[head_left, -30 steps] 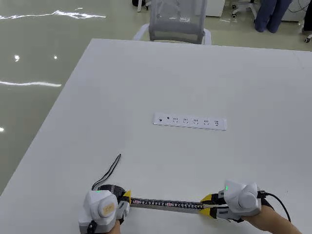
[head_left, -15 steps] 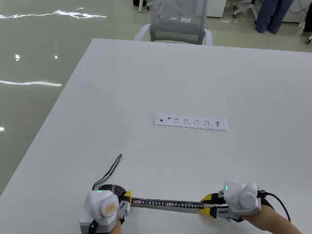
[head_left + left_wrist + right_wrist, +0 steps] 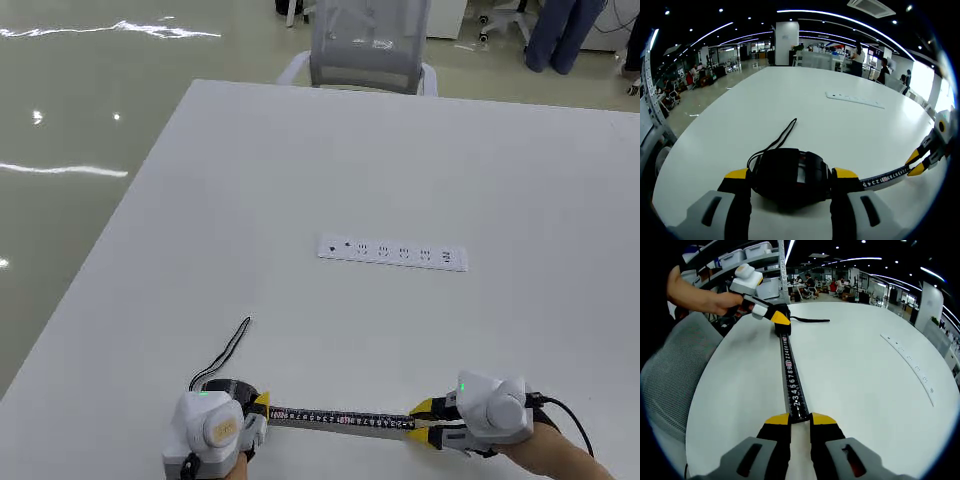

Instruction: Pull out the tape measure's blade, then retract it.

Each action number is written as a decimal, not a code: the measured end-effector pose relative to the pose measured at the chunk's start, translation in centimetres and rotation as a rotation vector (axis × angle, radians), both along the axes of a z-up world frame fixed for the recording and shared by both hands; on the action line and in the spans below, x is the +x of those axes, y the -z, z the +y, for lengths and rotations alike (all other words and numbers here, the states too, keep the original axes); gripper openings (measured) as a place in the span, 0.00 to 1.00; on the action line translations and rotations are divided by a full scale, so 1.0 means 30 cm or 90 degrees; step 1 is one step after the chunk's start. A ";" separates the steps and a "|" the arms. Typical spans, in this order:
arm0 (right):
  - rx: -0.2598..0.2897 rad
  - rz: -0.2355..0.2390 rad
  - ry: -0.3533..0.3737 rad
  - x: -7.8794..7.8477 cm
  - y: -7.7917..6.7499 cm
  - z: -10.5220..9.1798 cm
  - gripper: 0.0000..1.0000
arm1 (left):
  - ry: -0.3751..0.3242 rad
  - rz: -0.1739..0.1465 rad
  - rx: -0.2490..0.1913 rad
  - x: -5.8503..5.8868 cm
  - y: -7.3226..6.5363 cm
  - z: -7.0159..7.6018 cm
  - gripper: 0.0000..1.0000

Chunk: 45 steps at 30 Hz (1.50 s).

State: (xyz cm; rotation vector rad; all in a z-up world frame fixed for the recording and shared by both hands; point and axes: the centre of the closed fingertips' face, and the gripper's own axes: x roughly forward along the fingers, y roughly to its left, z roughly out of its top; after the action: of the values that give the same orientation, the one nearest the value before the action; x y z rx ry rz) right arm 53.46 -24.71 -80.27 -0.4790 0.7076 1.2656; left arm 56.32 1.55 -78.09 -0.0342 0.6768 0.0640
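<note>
- While the left gripper [image 3: 791, 175] clamps its yellow-tipped jaws on either side of the black tape measure case [image 3: 785, 167], that case rests on the white table [image 3: 400, 150] close to the near edge, at the person's left.
- From the case the blade [image 3: 790, 375] runs flat along the tabletop to the right gripper [image 3: 800, 419], whose jaws are closed on the blade's free end, low numbers nearest the tips.
- Seen from the head view, the blade's long axis lies left to right, roughly parallel to the table's near edge, on the line that joins the two grippers.
- With the pull-out seemingly done or nearly so, retraction would likely mean the right gripper travelling back along that same line toward the case, the left one bracing it.
- Only the right gripper has hold of the blade's end, so the feeding-in appears to fall to it.
- Nothing lies on the tabletop between the two grippers apart from the blade itself.
- A black wrist strap [image 3: 225, 352] trails from the case toward the table's far side, off the blade's line.
- A white power strip [image 3: 392, 253] lies well apart, farther up the table, and a grey chair [image 3: 365, 35] stands beyond the far edge.
</note>
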 end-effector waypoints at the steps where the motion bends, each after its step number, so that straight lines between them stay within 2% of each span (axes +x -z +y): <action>1: 0.000 0.001 0.000 0.000 0.001 0.001 0.13 | 0.000 0.000 0.000 0.000 0.001 0.000 0.61; 33: 0.005 0.004 -0.005 0.003 0.004 0.033 0.13 | 0.007 0.002 0.020 0.000 0.002 0.000 0.60; 45: 0.005 0.002 -0.007 0.005 0.004 0.040 0.13 | 0.007 0.001 0.016 0.001 0.003 0.002 0.60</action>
State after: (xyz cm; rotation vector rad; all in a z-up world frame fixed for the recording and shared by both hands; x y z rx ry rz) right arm 53.62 -23.52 -80.40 -0.4756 0.7034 1.2792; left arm 56.34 1.60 -78.19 -0.0063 0.6780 0.0614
